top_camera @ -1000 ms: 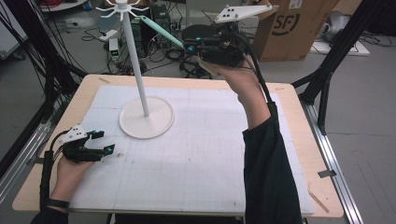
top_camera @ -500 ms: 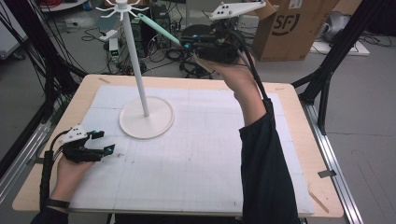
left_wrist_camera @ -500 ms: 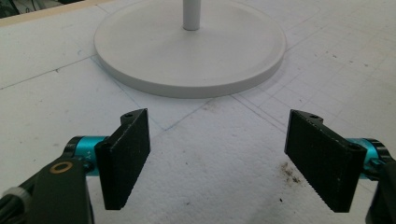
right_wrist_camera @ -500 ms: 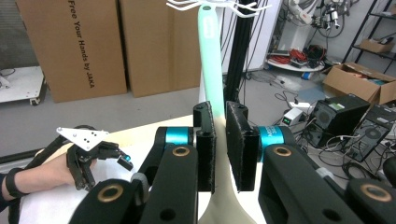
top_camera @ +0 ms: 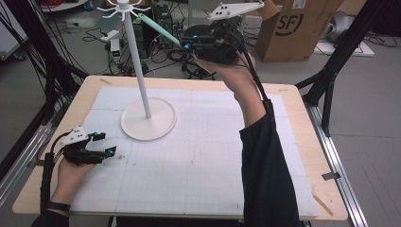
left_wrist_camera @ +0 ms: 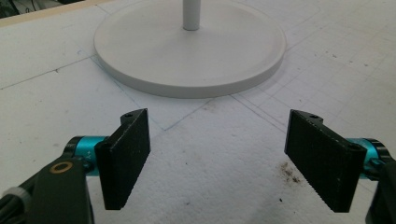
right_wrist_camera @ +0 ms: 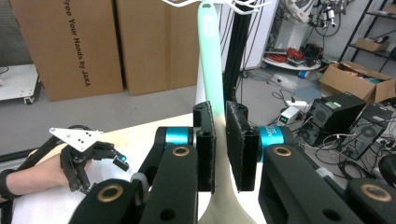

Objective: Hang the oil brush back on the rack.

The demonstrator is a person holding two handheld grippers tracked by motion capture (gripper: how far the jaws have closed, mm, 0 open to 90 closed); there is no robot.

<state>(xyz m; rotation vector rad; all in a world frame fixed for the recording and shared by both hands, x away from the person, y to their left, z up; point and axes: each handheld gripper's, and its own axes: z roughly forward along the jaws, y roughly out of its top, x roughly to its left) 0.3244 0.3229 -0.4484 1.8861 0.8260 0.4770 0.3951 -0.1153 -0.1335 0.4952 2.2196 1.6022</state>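
Observation:
A white stand with a round base (top_camera: 148, 119) and a tall pole (top_camera: 139, 71) carries a ring of hooks (top_camera: 124, 8) at its top. My right gripper (top_camera: 189, 45) is raised beyond the table's far edge, shut on a utensil with a mint-green handle (top_camera: 161, 29). In the right gripper view the pads clamp the utensil (right_wrist_camera: 208, 56) where its green turns cream. Its slotted handle end points up at the hooks (right_wrist_camera: 187, 2). My left gripper (top_camera: 105, 144) rests open on the mat near the front left, and nothing lies between its pads (left_wrist_camera: 126, 158).
A white gridded mat (top_camera: 203, 161) covers the wooden table (top_camera: 302, 142). The stand's base (left_wrist_camera: 187, 51) lies just ahead of the left jaws. Cardboard boxes (top_camera: 293, 23), cables and black frame posts stand behind the table. A dark-sleeved forearm (top_camera: 265, 156) crosses the mat's right half.
The right gripper has drifted slightly left toward the top of the stand with the utensil in it. The left gripper has stayed where it was.

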